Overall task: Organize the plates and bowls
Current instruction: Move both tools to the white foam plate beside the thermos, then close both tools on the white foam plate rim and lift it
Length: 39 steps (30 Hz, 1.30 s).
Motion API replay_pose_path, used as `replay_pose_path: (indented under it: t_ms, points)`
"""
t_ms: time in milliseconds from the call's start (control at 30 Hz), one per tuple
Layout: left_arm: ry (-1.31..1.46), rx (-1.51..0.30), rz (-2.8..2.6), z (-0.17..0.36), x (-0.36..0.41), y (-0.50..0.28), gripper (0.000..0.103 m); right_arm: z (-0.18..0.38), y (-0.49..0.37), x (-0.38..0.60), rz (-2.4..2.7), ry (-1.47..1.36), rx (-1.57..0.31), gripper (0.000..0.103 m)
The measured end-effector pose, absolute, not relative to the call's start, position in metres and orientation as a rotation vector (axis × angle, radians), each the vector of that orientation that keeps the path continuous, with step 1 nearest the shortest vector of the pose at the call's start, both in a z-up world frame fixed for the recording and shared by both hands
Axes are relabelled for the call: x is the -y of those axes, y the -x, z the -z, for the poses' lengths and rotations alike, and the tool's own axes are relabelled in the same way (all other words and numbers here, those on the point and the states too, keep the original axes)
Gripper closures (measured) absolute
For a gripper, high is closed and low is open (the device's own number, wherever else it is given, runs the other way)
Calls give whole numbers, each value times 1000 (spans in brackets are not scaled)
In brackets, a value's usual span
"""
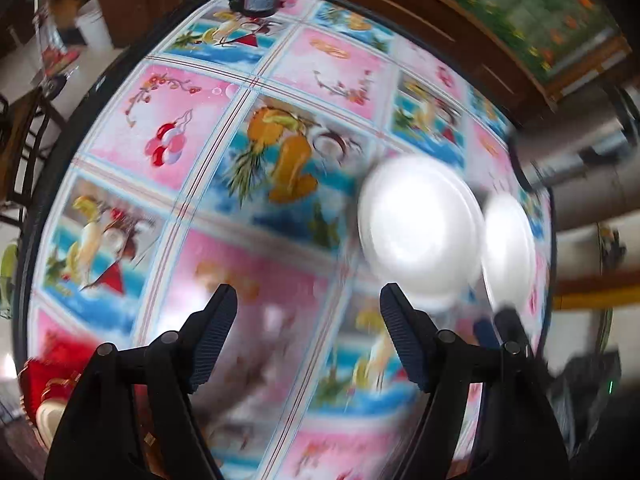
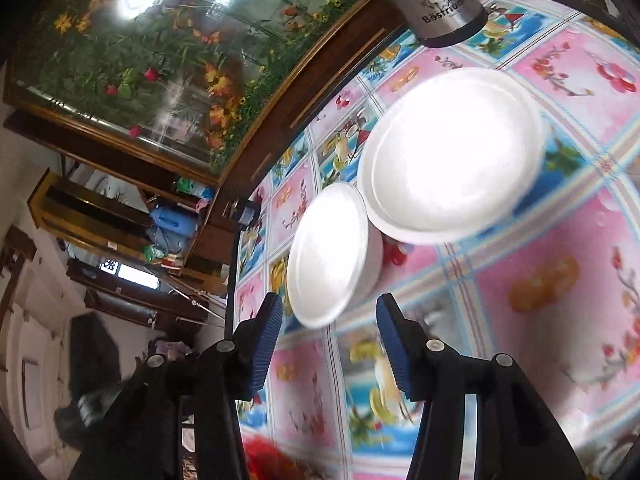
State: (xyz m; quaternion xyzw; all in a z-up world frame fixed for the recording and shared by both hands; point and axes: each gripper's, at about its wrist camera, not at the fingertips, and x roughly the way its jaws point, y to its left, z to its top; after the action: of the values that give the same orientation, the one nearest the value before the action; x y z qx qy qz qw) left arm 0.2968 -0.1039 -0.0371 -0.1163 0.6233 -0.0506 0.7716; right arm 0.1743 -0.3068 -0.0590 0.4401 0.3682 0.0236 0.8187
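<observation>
Both grippers are empty right now. Left gripper (image 1: 308,304): fingers spread, nothing between them, only the patterned tablecloth (image 1: 192,128) below. Right gripper (image 2: 328,316): fingers also spread, no contact on the pads.

The task's things sit together on the table. The plates (image 2: 452,156) look like a stack of 2, 1 rim showing under the other. The bowl (image 2: 332,252) sits just beside them, on the side nearer the table edge, its rim touching or nearly touching the plate rim; I cannot tell which. In the left wrist view the same plates (image 1: 420,224) and bowl (image 1: 508,244) lie ahead and to the right of my left fingers, heavily blurred.

My read: both piles are already grouped, so I'm between grasps or close to done.

If I take the bowl next with the right:
- Its near rim lies between and just ahead of the fingertips, so I'd go straight in.
- Get 1 finger inside the rim and 1 outside, and pinch the wall, not the lip.
- It looks like light foam, so close gently; a hard squeeze will dent it.
- Lift clear before moving sideways, or it may drag the plates.
- Steel flask (image 2: 440,8) stands beyond the plates; stay short of it.

Left stays clear of the right's approach.
</observation>
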Motion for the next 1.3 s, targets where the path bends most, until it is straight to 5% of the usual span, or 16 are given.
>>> replay_pose_path:
  t_ms: [567, 667, 733, 800, 833, 1300]
  points:
    - [297, -1283, 151, 79, 145, -334, 30, 100, -216, 314, -21, -966, -800, 52]
    - [263, -1263, 154, 74, 147, -332, 44, 102, -217, 312, -8, -945, -807, 57]
    - [217, -1258, 148, 73, 150, -331, 58, 103, -217, 311, 5, -925, -810, 79]
    - [184, -1261, 149, 76, 155, -332, 86, 104, -217, 311, 11, -915, -816, 87]
    - [178, -1264, 155, 77, 155, -331, 89, 104, -216, 311, 11, -916, -815, 92]
    - [145, -1239, 195, 56, 142, -308, 91, 94, -199, 307, -21, -939, -794, 96]
